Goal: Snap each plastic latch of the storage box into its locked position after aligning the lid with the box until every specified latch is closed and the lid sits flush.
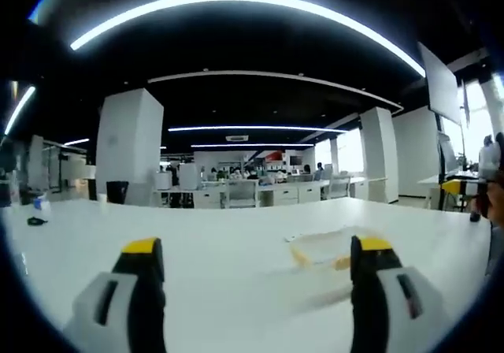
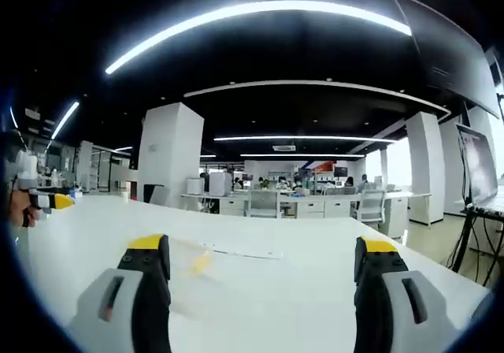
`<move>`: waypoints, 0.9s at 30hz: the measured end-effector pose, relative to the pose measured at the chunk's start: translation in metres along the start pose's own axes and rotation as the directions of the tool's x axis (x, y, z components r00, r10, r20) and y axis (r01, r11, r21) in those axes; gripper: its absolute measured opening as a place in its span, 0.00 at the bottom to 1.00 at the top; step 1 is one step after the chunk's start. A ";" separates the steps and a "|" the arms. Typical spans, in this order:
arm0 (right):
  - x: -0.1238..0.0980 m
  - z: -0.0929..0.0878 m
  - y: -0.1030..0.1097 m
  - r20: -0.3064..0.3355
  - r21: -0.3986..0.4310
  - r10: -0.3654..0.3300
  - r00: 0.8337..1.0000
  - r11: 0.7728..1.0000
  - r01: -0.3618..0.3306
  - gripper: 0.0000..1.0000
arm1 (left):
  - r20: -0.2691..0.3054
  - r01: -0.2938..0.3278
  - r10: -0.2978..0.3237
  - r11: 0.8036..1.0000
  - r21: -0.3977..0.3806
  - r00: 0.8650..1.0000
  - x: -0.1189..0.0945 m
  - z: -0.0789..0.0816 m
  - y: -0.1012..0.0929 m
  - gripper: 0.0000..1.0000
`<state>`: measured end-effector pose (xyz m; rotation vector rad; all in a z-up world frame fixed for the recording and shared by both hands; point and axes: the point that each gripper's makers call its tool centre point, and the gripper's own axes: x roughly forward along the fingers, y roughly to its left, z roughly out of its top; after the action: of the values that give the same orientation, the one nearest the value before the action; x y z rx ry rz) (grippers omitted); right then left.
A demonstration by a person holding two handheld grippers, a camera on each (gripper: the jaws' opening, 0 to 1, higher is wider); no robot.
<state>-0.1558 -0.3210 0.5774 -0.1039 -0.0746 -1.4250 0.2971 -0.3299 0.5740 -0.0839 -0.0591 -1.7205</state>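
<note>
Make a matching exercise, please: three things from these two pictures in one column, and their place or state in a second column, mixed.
Things:
1. storage box
2. left hand-held gripper
3. small dark object

Places or states:
A. jaws wide apart, holding nothing
B. far left on the white table, left gripper view
C. low, clear, with yellow parts, lying on the table near the right jaw

Pairs: 1-C, 2-A, 3-B
</note>
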 end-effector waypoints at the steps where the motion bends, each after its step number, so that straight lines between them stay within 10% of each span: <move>1: -0.001 -0.001 0.000 0.001 -0.002 -0.002 1.000 1.000 0.002 1.00 | 0.004 -0.007 0.007 1.000 -0.004 1.000 -0.002 0.001 0.002 1.00; 27: -0.025 -0.009 -0.010 -0.029 -0.036 -0.050 0.998 0.998 0.049 1.00 | -0.009 -0.013 0.013 1.000 0.018 1.000 -0.015 0.002 0.000 1.00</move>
<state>-0.1691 -0.2988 0.5659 -0.1104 -0.0277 -1.4775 0.2993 -0.3153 0.5748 -0.0623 -0.0672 -1.7073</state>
